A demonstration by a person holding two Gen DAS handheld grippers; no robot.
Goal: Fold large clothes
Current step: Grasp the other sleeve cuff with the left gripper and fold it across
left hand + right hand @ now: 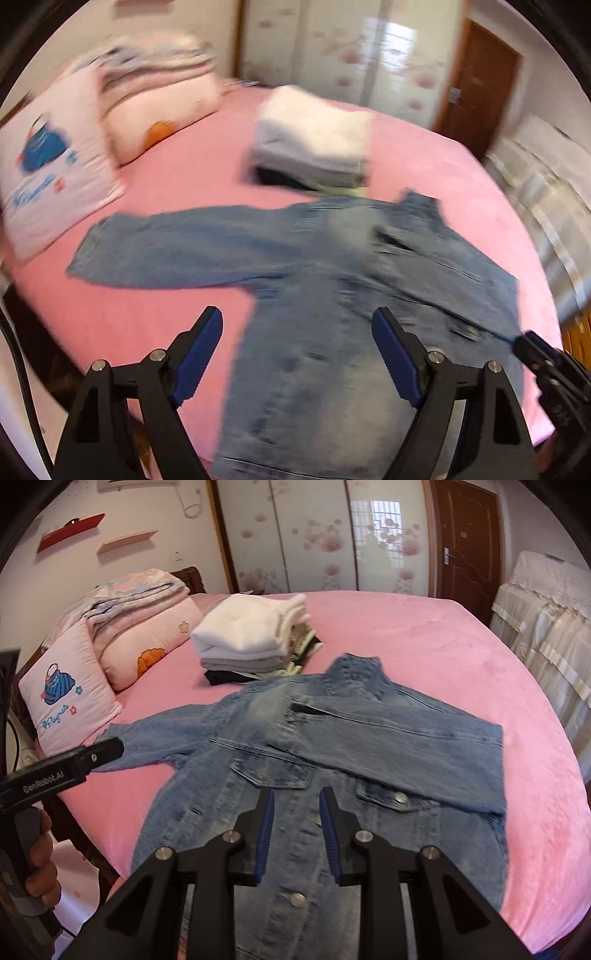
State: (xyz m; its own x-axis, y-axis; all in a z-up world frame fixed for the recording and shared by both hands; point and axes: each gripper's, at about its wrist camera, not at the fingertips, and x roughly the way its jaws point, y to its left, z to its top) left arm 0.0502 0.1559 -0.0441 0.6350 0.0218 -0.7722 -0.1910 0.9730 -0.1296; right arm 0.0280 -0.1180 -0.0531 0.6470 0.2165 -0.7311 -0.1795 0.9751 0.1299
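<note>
Pink bed (424, 635) with a denim jacket (332, 760) spread front-up, collar pointing away, one sleeve already folded across the chest, the other stretched flat out to the left. Left tongs (297, 332) are spread wide, holding nothing, and sit closer to that sleeve. Right tongs (297, 805) are narrowly parted over the placket, gripping nothing. A folded stack (251, 638) waits beyond the collar.
</note>
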